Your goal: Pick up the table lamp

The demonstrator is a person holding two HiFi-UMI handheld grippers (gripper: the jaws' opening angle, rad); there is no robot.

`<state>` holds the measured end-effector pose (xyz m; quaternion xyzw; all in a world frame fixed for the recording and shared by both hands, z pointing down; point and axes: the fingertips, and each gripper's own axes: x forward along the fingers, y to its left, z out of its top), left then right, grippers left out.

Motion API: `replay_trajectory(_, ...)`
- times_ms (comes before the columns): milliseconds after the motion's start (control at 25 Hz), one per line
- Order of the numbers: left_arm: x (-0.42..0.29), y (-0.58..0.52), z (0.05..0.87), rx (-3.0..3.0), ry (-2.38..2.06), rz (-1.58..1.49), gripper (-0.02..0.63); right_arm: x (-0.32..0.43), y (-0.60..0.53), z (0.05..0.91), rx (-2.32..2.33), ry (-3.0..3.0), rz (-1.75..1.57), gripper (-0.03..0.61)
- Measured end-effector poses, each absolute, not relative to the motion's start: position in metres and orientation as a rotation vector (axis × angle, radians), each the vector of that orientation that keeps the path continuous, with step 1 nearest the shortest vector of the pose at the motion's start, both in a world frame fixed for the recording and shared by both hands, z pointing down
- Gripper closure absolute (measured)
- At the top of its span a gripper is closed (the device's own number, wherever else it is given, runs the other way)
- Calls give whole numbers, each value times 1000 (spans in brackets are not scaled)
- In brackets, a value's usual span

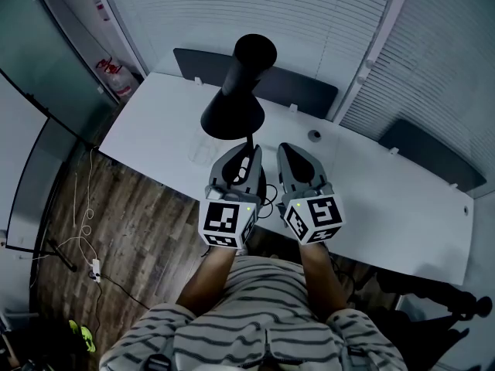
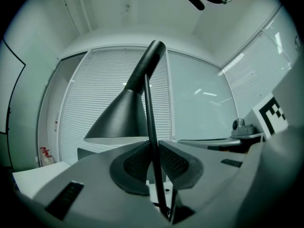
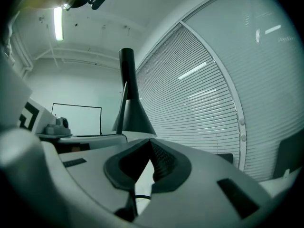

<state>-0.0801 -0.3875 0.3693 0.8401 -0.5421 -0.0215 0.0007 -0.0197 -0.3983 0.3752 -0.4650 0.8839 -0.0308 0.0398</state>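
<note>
The black table lamp (image 1: 233, 113) has a cone shade and a thin upright stem. It rises over the near edge of the white table (image 1: 402, 207). My left gripper (image 1: 246, 158) is shut on that stem, and in the left gripper view the stem (image 2: 150, 122) runs between the two dark pads of the left gripper (image 2: 153, 147) with the shade (image 2: 121, 118) above them. My right gripper (image 1: 291, 154) sits level just to the right, apart from the lamp. Its own view shows the right gripper (image 3: 151, 145) with pads together and nothing between them, and the lamp (image 3: 132, 114) ahead to the left. The lamp's base is hidden under the left gripper.
Dark partition panels (image 1: 303, 91) stand along the table's far edge, with window blinds behind. A small round dark fitting (image 1: 314, 136) sits in the tabletop. A black cable (image 1: 268, 202) loops under the grippers. Wood floor (image 1: 131, 222) with loose cables lies to the left.
</note>
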Motion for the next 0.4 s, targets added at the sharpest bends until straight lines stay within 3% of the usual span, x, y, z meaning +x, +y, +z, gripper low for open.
replay_trajectory(400, -80, -388, 368, 2633, -1702, -82, 558, -16, -399, 373, -1433, 2708, -77, 568)
